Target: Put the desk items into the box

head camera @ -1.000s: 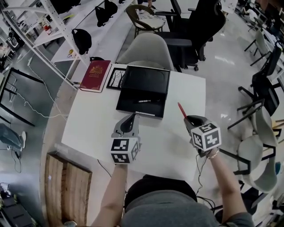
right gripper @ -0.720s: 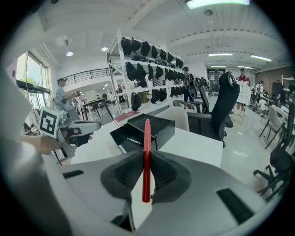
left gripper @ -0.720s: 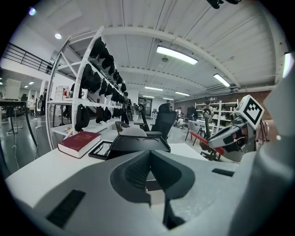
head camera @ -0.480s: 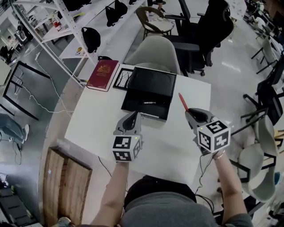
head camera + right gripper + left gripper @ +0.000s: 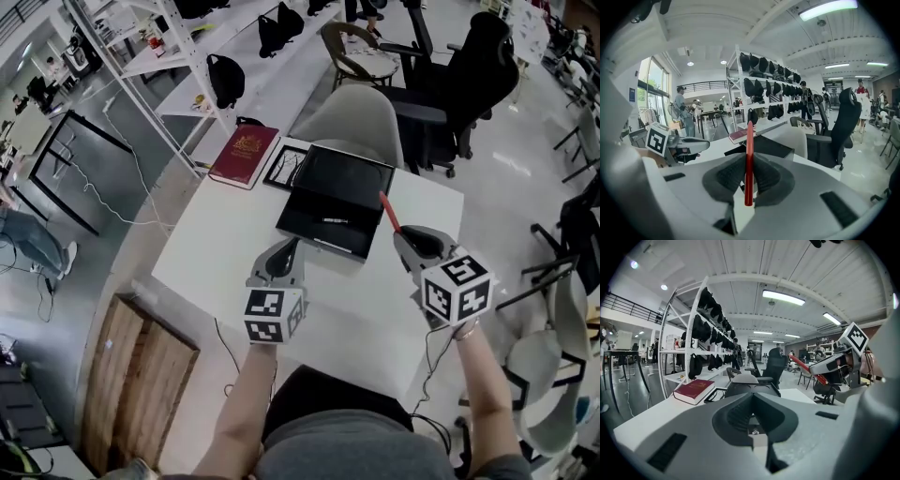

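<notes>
Right claw (image 5: 401, 234): we see its jaws closed part-way on a red pen (image 5: 749, 154); the pads press the pen from both sides; the claw is raised above the bench (image 5: 225, 253)
Red pen: held by its near end between the right claw's pads; the rest sticks out forward and upward past the tips; in the head view its far end shows against the right edge of the box (image 5: 314, 192)
Left claw (image 5: 751, 397): its jaws are together and we see nothing between them; it hangs above the bench, level with the right claw and to that claw's left
Box: black, open, lid tilted back; it sits on the bench just ahead of the left claw's tips, and ahead and to the left of the right claw
Inside the box: a slim dark pen (image 5: 335, 220) lies across the floor of the box
Book (image 5: 244, 156): dark red, flat on the bench, well beyond the left claw and to its left
Frame (image 5: 284, 167): black-edged, between the book and the box, touching the box's left side as far as we can tell
</notes>
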Demonstrator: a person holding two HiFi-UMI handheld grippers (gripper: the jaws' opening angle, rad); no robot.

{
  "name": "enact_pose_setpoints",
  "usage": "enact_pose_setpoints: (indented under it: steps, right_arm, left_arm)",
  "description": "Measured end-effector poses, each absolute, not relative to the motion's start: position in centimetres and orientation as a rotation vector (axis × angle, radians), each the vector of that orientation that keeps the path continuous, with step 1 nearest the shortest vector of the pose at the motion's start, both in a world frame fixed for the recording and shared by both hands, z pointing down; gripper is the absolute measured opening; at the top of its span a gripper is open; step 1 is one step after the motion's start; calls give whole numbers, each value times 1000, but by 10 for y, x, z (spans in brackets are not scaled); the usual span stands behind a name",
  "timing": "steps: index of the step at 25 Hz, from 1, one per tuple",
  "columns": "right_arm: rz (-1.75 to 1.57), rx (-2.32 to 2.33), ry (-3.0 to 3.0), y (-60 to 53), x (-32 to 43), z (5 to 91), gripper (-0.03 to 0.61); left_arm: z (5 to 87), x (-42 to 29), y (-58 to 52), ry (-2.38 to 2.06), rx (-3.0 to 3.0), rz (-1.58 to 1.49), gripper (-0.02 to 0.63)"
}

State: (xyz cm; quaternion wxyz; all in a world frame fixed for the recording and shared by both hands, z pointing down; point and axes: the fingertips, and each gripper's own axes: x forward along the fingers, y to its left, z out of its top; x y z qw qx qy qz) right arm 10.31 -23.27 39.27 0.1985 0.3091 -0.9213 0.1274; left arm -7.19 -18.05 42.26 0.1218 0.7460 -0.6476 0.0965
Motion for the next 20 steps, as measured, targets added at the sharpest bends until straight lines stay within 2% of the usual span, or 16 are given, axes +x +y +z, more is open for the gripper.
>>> enact_pose_setpoints:
  steps: [20]
  right_arm:
    - [329,738,-2579,-251,12,402,53]
  left_arm:
    - [428,-143,-171,-1953,2089,288,8]
